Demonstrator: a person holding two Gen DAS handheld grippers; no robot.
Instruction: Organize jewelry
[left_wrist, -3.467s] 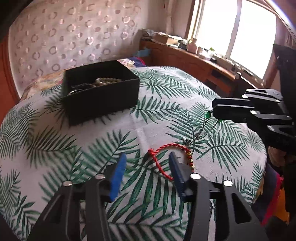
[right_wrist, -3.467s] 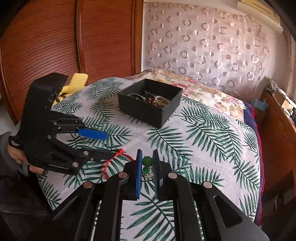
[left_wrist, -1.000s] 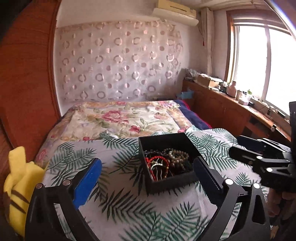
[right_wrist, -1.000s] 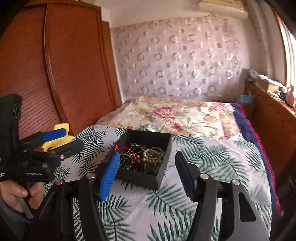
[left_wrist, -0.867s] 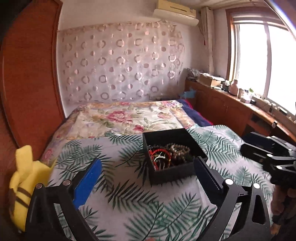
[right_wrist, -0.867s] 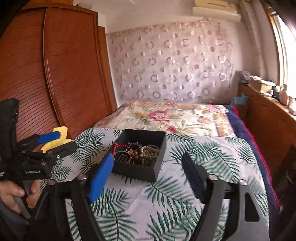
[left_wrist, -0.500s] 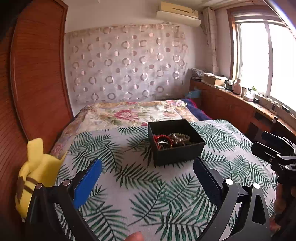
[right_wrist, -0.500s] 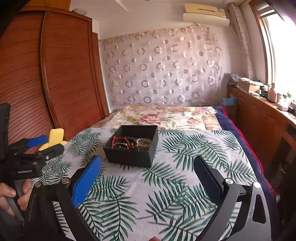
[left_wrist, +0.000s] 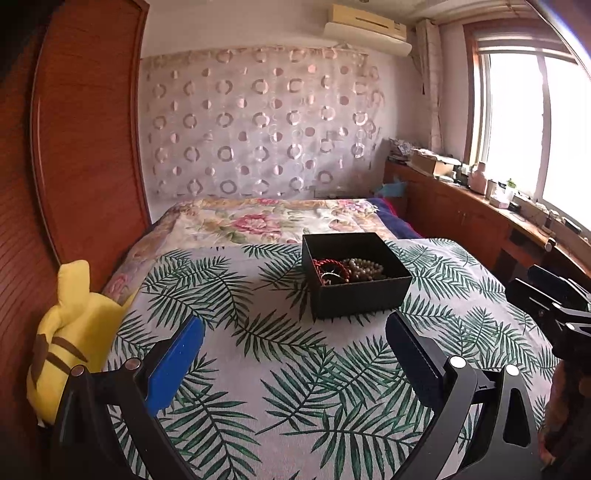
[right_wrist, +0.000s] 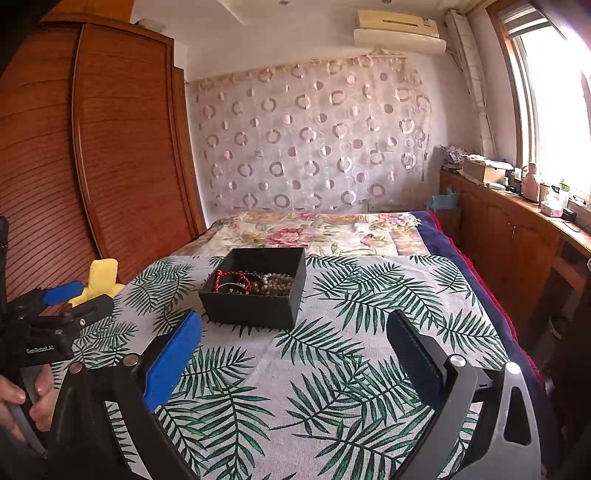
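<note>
Both grippers — left gripper (left_wrist: 293, 347) and right gripper (right_wrist: 293, 341) — gape wide, holding nothing. Jewelry sits in the black box (left_wrist: 364, 293) on the bed (left_wrist: 295, 369).

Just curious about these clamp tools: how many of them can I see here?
2. The left gripper and the right gripper both hang open and empty, short of the black box on the leaf-print cover.

Black angular gripper frames, blue fingers (right_wrist: 173, 360), silver screws, white "GenRobot.AI" lettering
</note>
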